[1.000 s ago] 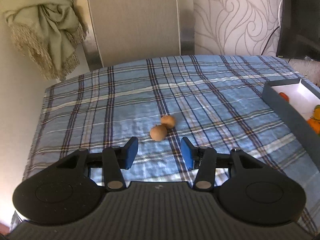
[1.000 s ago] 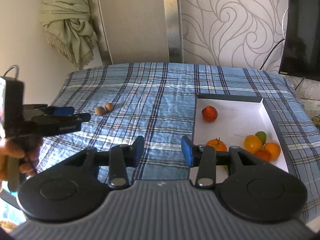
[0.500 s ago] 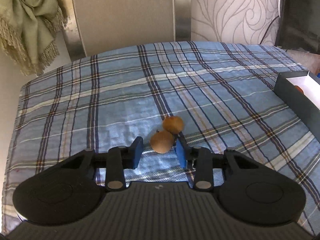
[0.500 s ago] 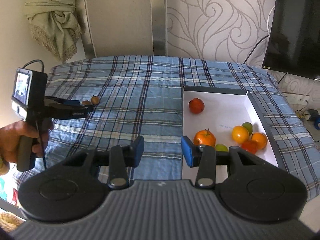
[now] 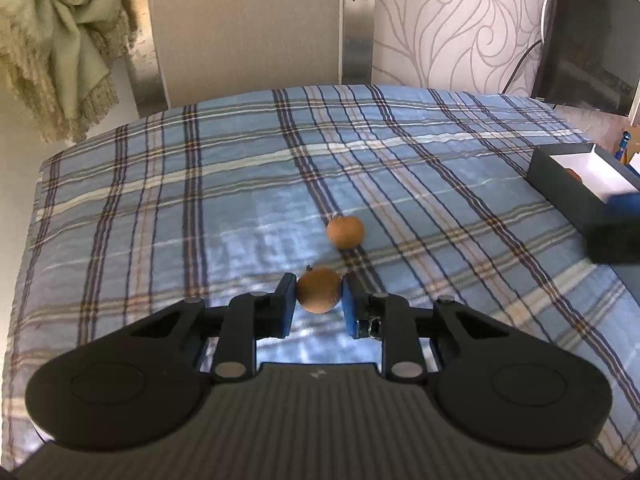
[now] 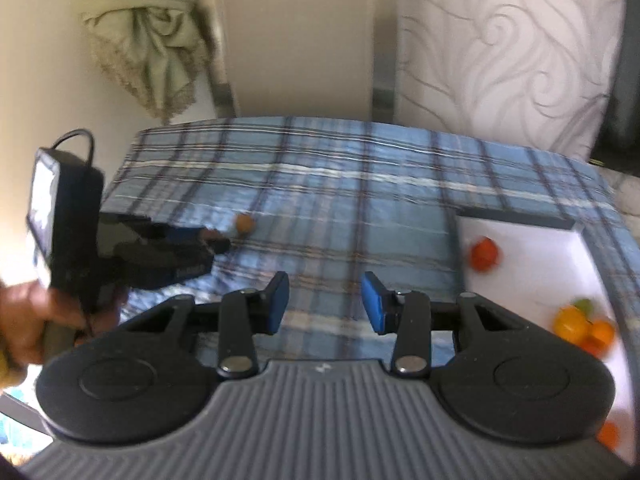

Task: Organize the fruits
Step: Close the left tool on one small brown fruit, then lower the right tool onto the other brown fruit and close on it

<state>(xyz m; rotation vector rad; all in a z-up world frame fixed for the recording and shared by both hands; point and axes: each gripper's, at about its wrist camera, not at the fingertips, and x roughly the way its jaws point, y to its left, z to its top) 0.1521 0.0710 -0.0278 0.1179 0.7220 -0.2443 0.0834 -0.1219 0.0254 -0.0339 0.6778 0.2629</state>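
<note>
1. The right wrist view is blurred, so the fruit in the box (image 6: 576,232) shows only as smears: a red one (image 6: 484,254) near its far end and an orange and green cluster (image 6: 582,326) toward the near end.
2. In the left wrist view only a corner of the box (image 5: 568,196) shows, cut off at the right edge.
3. A hand (image 6: 28,324) grips the handle of the left tongs (image 6: 216,240) at the left of the right wrist view; its far side is out of frame.
4. The left tongs (image 5: 319,300) slant down at the plaid-covered surface (image 5: 200,200), their pads pressed on either side of a brown fruit (image 5: 319,290).
5. A second brown fruit (image 5: 345,232) lies on the cloth just beyond the held one, apart from it.
6. The right tongs (image 6: 324,300) slant down over the cloth, left of the box, narrowly parted with nothing between them.
</note>
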